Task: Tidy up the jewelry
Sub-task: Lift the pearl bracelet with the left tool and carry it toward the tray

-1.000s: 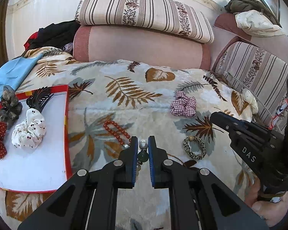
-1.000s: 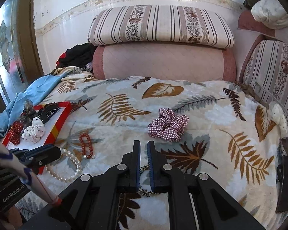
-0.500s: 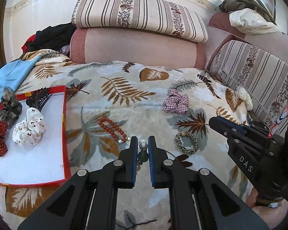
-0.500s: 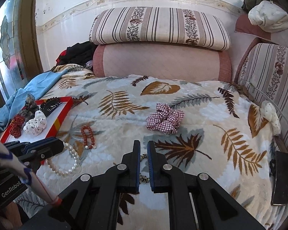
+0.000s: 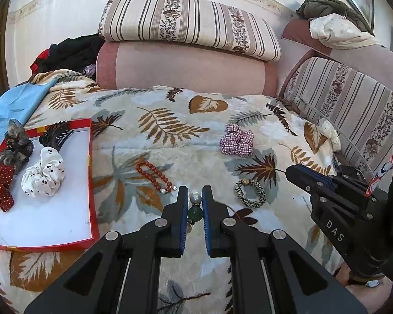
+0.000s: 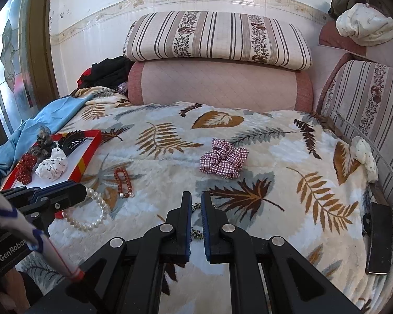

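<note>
My left gripper [image 5: 195, 191] is shut on a pearl bracelet [image 5: 195, 198]; a grey pearl and a green bead sit between its pads. In the right wrist view the bracelet [image 6: 103, 206] hangs as a white loop from that gripper [image 6: 82, 192]. My right gripper [image 6: 196, 204] is shut and holds nothing. It hovers just over a leopard-print hair tie [image 5: 250, 193] lying on the leaf-print blanket. A red bead bracelet [image 5: 154, 176] and a plaid scrunchie [image 5: 237, 144] lie further out. The red-rimmed tray [image 5: 90, 172] at the left holds a white spotted scrunchie [image 5: 43, 175], a red dotted bow and a dark clip.
A pink bolster [image 5: 186, 70] and striped cushions close off the back and right. Blue cloth [image 5: 15, 104] lies behind the tray. A white scrunchie [image 6: 365, 157] and a dark flat object [image 6: 382, 238] sit at the blanket's right edge.
The right gripper has drawn back a little, so the dark flat object shows more in its view. The left gripper keeps its hold on the pearl bracelet and stays put.
</note>
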Tool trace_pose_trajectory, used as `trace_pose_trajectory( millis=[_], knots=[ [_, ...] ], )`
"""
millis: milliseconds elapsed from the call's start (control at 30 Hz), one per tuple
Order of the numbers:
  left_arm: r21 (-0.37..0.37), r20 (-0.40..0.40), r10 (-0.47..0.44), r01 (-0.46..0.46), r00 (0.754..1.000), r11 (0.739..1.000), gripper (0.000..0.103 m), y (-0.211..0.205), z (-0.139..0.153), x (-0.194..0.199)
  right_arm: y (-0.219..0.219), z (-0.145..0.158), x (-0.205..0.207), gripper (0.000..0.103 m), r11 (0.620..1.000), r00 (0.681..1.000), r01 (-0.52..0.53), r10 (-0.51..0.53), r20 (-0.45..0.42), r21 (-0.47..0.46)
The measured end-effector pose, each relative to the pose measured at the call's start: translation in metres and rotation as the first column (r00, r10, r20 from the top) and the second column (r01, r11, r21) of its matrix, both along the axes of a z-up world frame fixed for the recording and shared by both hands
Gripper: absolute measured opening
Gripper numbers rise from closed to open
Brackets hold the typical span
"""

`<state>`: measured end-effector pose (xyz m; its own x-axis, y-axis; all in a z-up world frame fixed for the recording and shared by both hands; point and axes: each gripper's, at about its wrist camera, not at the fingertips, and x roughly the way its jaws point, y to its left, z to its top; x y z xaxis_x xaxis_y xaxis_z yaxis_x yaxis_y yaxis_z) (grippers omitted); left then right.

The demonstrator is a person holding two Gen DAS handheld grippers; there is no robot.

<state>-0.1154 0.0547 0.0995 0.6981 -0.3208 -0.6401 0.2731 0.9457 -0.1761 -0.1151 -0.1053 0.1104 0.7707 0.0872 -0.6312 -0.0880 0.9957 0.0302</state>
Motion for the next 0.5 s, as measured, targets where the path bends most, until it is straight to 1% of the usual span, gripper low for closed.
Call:
trace_pose_trajectory(
  millis=[167, 500],
  knots=[
    [-0.005, 0.008, 0.004, -0.004, 1.000, 1.000, 0.010, 0.003, 0.005, -0.004, 0.003, 0.003, -0.003, 0.008, 1.000, 1.000, -0.007, 0.007, 0.002, -0.002],
    [-0.027, 0.025, 0.037, -0.036, 0.999, 0.999, 0.010, 0.022, 0.013, -0.013, 0.020, 0.021, -0.009, 0.008, 0.999, 0.999, -0.038, 0.039, 0.031, -0.023]
  ],
)
